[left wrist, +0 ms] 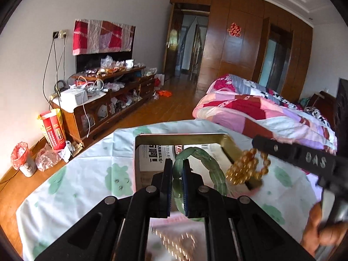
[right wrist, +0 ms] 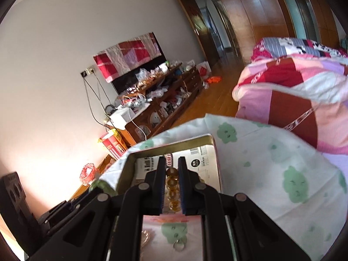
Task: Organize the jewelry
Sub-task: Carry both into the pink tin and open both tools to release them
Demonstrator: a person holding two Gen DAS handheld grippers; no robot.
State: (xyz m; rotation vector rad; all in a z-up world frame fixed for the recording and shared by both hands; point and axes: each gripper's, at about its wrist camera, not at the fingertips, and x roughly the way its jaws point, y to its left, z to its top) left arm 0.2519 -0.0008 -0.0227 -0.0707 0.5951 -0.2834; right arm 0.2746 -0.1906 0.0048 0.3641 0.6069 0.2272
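My left gripper is shut on a green jade bracelet and holds it over an open gold tin box lined with printed paper. My right gripper is shut on an amber bead bracelet above the same tin. In the left wrist view the amber beads hang from the right gripper over the tin's right rim. The green bracelet peeks in at the left of the right wrist view.
The tin sits on a white cloth with green shapes on a table. A silver ring and other jewelry lie under my right gripper. A quilt-covered bed is right; a cluttered TV cabinet stands along the left wall.
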